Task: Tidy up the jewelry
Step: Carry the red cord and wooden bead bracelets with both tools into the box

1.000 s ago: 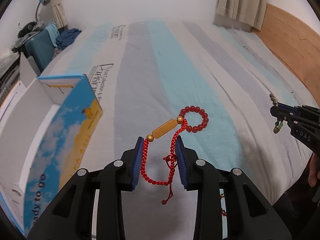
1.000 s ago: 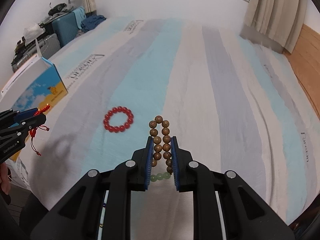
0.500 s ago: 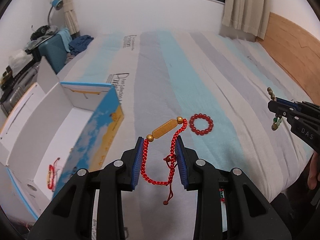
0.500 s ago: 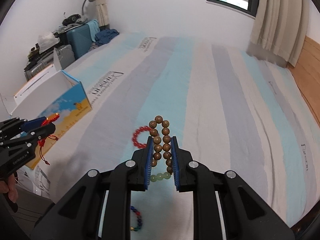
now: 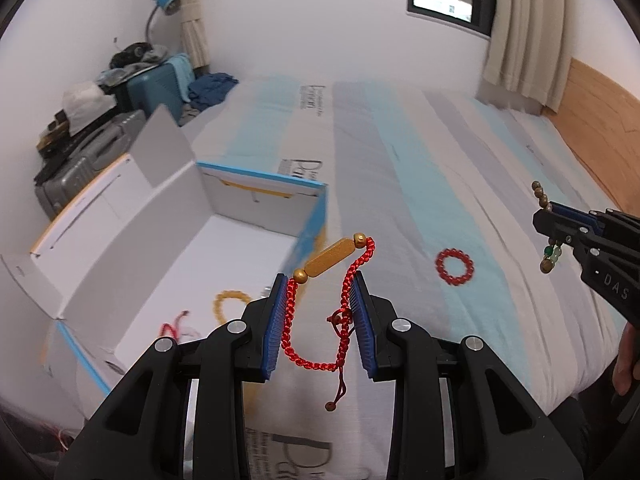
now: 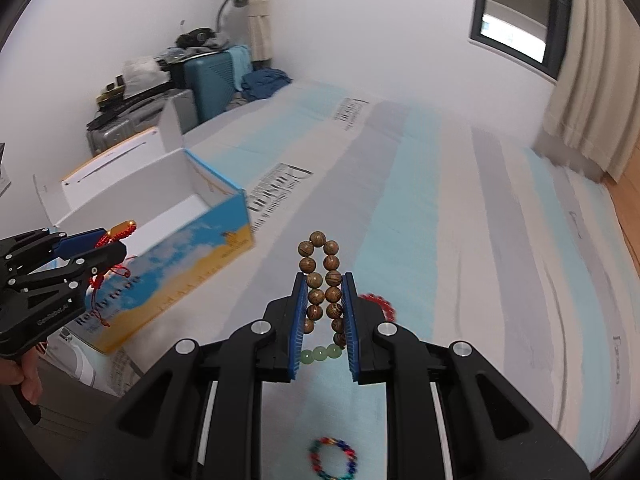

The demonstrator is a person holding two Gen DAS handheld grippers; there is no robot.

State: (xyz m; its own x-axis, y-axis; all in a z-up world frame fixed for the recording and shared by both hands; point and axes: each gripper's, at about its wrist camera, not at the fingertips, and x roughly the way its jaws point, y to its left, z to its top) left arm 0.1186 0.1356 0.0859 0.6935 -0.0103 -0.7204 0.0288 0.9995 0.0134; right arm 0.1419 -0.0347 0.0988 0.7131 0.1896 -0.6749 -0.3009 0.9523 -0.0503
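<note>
While both tools hang above the striped bed, the left gripper (image 5: 320, 320) is clenched on a red braided cord bracelet (image 5: 316, 362) with a gold tube bead, the cord looping between its blue pads (image 5: 276, 332) and a knotted tail dangling below, and the right gripper (image 6: 323, 316) is clenched on a brown wooden bead bracelet (image 6: 320, 276) whose few green beads sag under the jaws. Just ahead and to the left of the left gripper sits the open cardboard box (image 5: 264, 188), with a yellow bead bracelet (image 5: 228, 304) and a small red cord piece (image 5: 176, 322) already on its floor. Ahead and to the right of it a red bead bracelet (image 5: 454, 264) lies on the bedsheet (image 5: 400, 160), and just below the right gripper a multicoloured bead bracelet (image 6: 332, 460) lies there too. The step in hand appears to be carrying both bracelets toward the box; next, each gripper likely needs to come over the opening and release, with the dangling tail clearing the box wall.
</note>
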